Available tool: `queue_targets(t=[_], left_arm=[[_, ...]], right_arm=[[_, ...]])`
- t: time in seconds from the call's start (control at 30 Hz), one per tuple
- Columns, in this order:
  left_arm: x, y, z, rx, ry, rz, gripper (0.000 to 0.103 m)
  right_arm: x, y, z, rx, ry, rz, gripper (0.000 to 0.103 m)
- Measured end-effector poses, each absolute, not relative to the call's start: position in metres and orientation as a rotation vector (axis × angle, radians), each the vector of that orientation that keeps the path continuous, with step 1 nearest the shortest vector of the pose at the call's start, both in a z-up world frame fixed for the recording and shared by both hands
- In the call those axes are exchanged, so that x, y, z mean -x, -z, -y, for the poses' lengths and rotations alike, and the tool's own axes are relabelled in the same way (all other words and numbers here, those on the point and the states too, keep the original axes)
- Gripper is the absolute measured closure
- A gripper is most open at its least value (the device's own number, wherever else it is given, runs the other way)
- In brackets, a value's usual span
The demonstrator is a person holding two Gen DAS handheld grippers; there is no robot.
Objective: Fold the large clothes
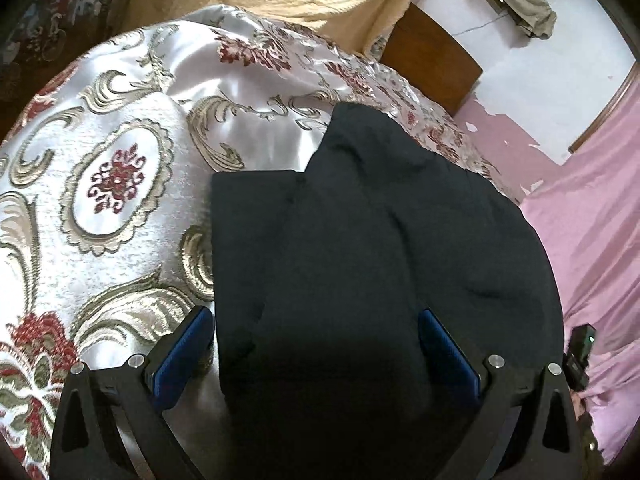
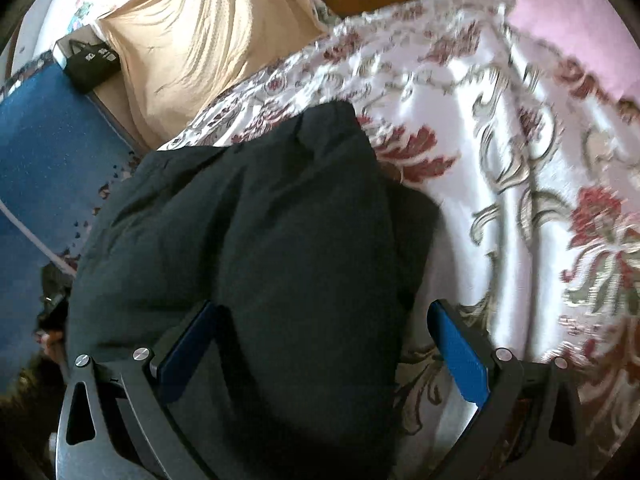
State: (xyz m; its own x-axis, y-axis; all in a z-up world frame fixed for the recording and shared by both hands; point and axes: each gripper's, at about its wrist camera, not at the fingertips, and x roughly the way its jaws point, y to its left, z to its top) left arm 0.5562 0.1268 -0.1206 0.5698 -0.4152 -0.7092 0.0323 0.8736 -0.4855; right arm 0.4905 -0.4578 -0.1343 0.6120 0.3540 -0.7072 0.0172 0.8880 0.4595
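Garment position: dark garment lies on the patterned bedspread, running straight ahead from both sets of jaws and filling the gap between them.
Left gripper: jaws spread wide, 1 blue pad on each side of the cloth's near end, nothing pinched; its left pad sits just outside the garment's left edge.
Right gripper: jaws spread wide over the near end, gripping nothing; its right pad hangs over bare bedspread, just past the garment's right edge.
Long axis: appears to run away from the jaws, near end broad, far end narrowing to a rounded fold.
Nearer hand: I cannot tell; both hover equally close over the near end.
Layers: a flat squared panel shows ahead-left of the left jaws, under the bulkier upper layer, so the piece looks already partly folded.
Edges: bed side drops off left of the right jaws toward blue flooring; pink sheet lies right of the left jaws.
Open room: bare bedspread ahead of the far end, and wide to the outer flanks.
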Motion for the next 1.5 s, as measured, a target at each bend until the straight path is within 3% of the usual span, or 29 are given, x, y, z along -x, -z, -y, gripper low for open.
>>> queue_targets(t=[0.17, 0.63, 1.5], left_arm=[[-0.567, 0.125, -0.127, 0.435, 0.391, -0.985, 0.000], [-0.573, 0.125, -0.098, 0.290, 0.481, -1.045, 0.000], [-0.570, 0.125, -0.075, 0.203, 0.381, -1.016, 0.000]], right_arm=[[-0.505, 0.152, 0.472, -0.572, -0.321, -0.957, 0.001], [-0.511, 0.158, 0.460, -0.563, -0.571, -0.974, 0.001], [-0.507, 0.155, 0.418, -0.447, -0.407, -1.025, 0.001]])
